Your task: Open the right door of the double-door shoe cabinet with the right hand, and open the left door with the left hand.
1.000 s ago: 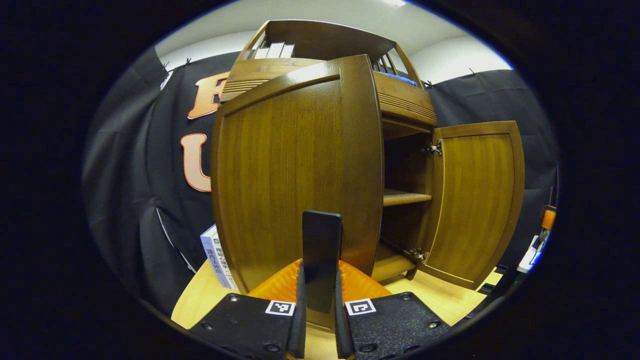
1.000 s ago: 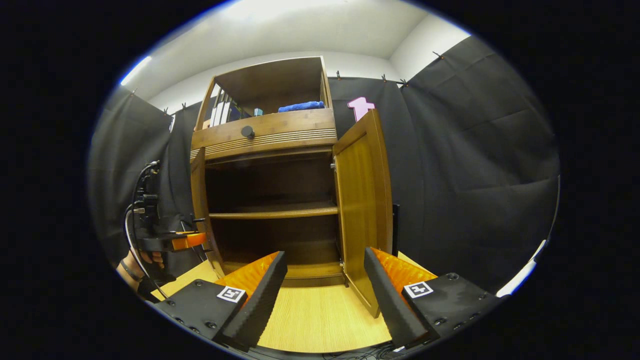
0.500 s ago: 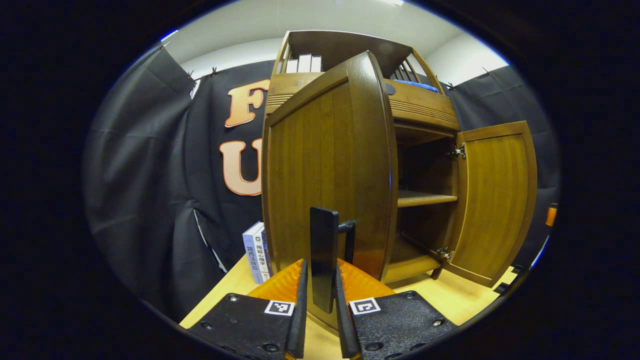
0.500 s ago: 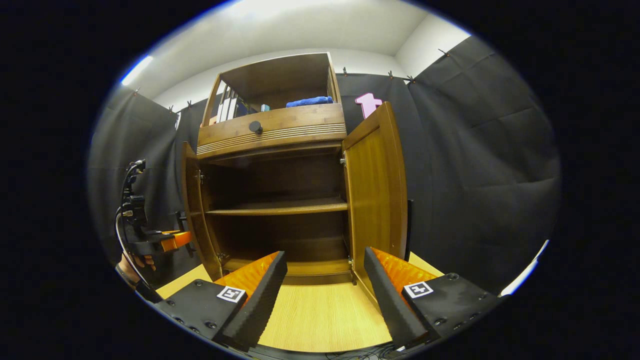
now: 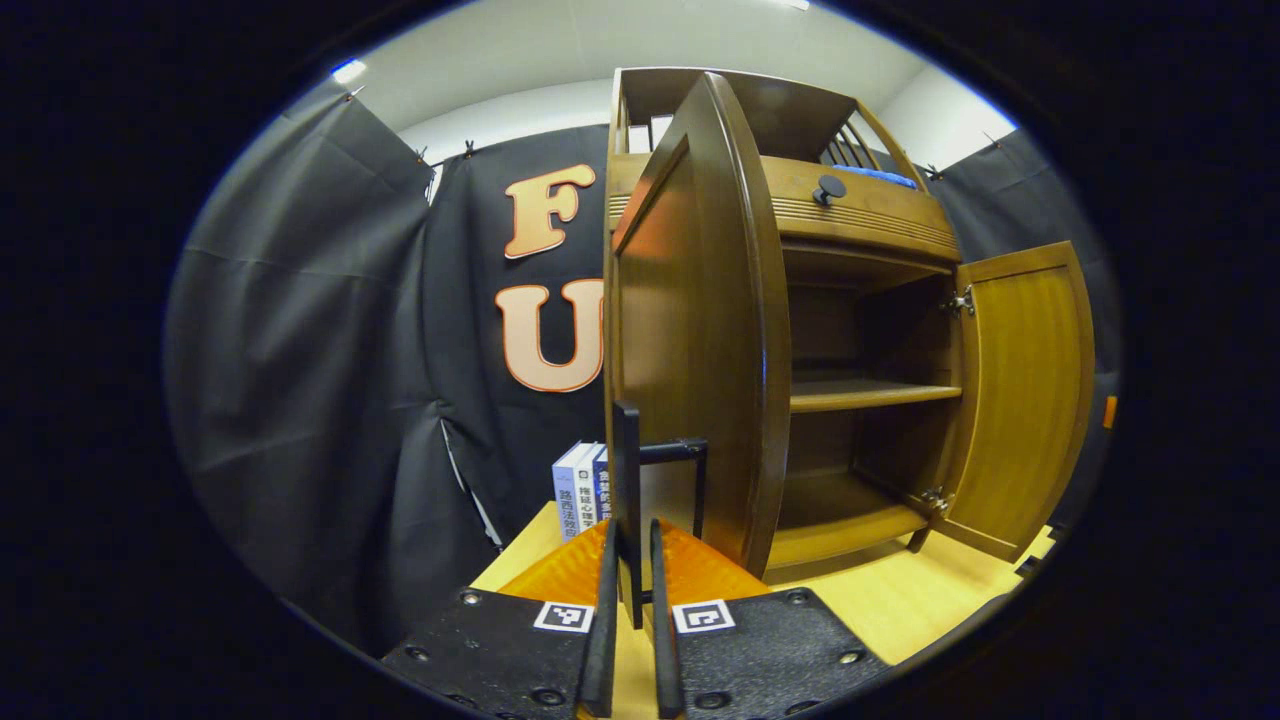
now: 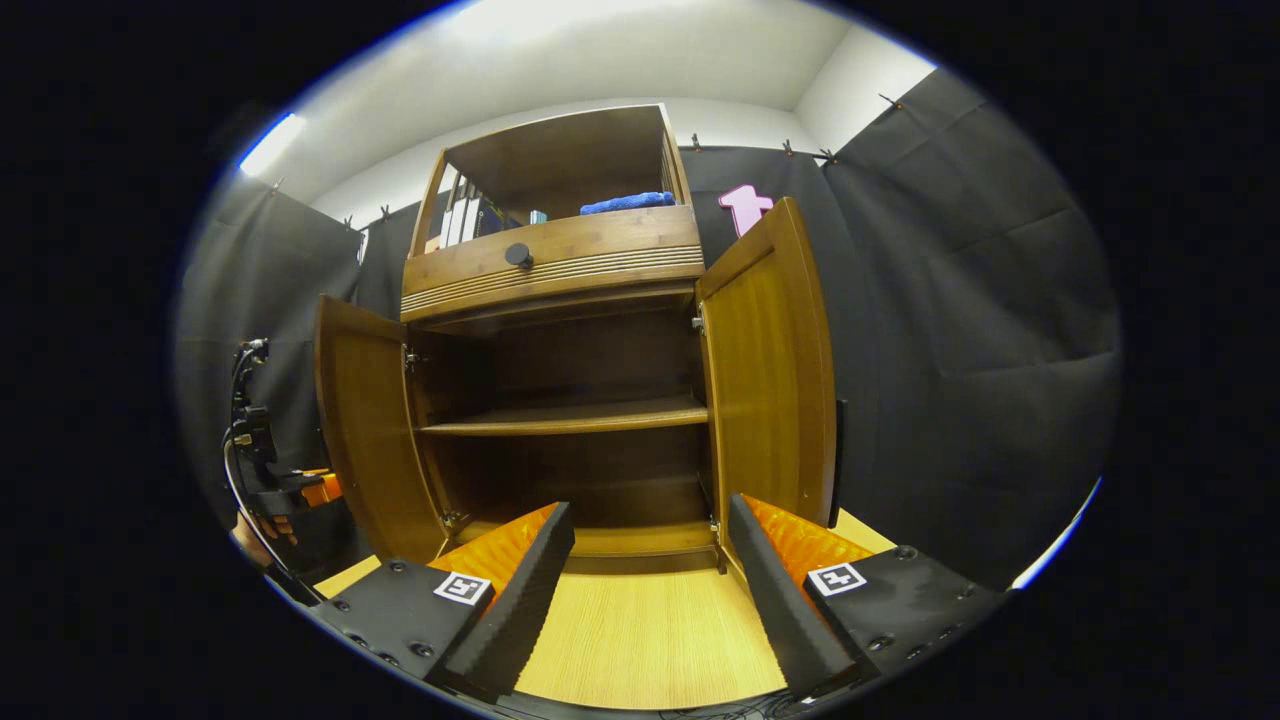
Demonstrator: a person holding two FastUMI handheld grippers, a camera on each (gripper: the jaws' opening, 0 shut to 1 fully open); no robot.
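Standing on a pale wood table, cabinet; left jaws clamp handle, right jaws apart.

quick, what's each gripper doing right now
Left gripper: closed on the left door's handle.
Right gripper: jaws open, holding nothing, in front of the shoe cabinet.

my left gripper clamps the left door's handle; books stand behind it, right door opposite.
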